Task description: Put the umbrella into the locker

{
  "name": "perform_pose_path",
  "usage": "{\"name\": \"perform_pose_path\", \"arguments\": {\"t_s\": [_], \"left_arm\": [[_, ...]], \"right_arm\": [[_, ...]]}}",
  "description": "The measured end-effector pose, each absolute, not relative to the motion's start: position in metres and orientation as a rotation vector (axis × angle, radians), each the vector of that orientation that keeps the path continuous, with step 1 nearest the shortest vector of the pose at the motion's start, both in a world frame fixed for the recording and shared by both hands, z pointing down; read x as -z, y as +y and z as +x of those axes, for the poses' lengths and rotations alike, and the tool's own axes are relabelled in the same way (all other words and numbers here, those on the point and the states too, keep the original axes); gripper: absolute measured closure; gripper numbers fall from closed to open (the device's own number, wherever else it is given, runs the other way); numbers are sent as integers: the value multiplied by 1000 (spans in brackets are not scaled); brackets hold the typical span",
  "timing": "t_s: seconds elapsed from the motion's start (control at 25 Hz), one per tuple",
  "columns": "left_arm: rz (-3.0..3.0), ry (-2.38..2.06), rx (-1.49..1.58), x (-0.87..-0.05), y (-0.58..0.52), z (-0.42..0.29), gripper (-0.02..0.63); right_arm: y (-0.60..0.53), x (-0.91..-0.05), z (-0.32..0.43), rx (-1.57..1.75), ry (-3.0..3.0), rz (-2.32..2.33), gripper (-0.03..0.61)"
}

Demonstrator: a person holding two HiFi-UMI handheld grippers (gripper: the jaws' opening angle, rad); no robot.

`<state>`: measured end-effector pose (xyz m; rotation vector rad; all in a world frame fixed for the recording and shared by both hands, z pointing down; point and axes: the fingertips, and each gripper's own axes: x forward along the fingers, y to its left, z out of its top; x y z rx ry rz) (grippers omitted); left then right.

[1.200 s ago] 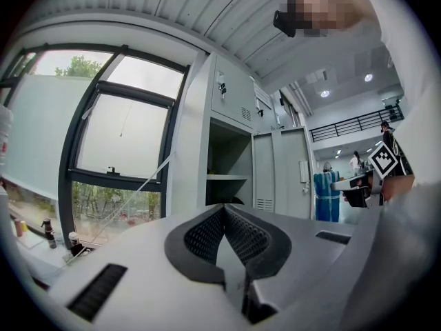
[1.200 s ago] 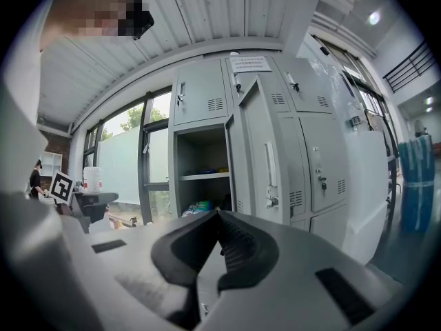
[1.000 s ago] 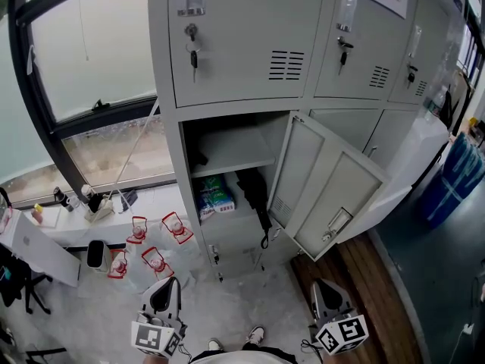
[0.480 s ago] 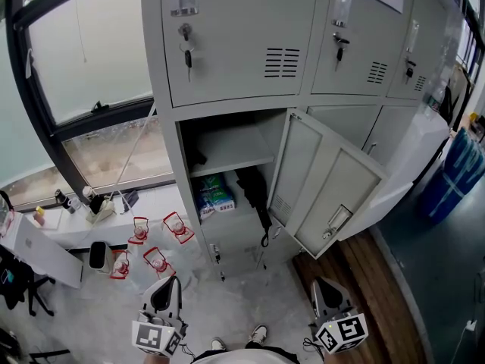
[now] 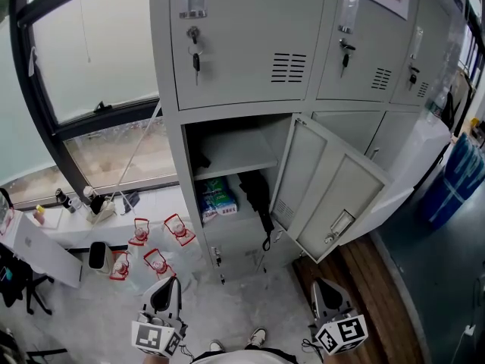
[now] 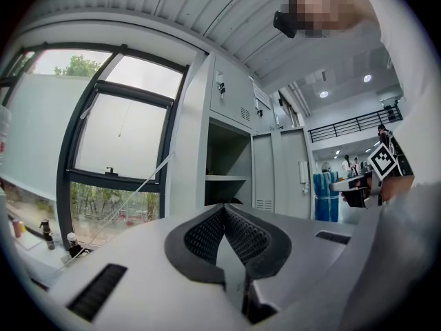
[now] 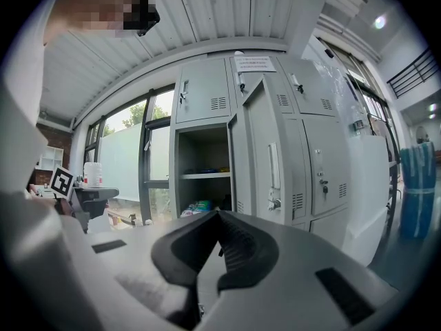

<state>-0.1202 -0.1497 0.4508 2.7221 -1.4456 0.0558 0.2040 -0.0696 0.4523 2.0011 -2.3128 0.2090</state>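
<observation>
A black folded umbrella point(image 5: 255, 190) leans inside the lower compartment of the open grey locker point(image 5: 229, 152), its strap hanging over the bottom edge. The locker door point(image 5: 333, 197) stands swung out to the right. My left gripper point(image 5: 167, 284) and right gripper point(image 5: 321, 286) are held low near the bottom edge of the head view, well short of the locker, both pointing toward it. In the left gripper view the left gripper point(image 6: 224, 209) is shut with nothing in it. The right gripper point(image 7: 219, 216) also has its jaws together and holds nothing.
A green and blue packet point(image 5: 216, 196) lies beside the umbrella on the same shelf. Several red and white bags point(image 5: 151, 245) sit on the floor at the left below a window sill point(image 5: 98, 207). A blue bin point(image 5: 458, 177) stands at the right.
The head view has shifted slightly; both grippers, the umbrella and the door stay as they were.
</observation>
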Motion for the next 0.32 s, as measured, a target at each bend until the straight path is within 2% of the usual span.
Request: {"name": "perform_pose_path", "arguments": {"t_s": [0.32], "left_arm": [[2714, -1442, -40, -451, -155, -123, 592]], "right_arm": [[-75, -452, 199, -207, -2313, 1997, 561]]}}
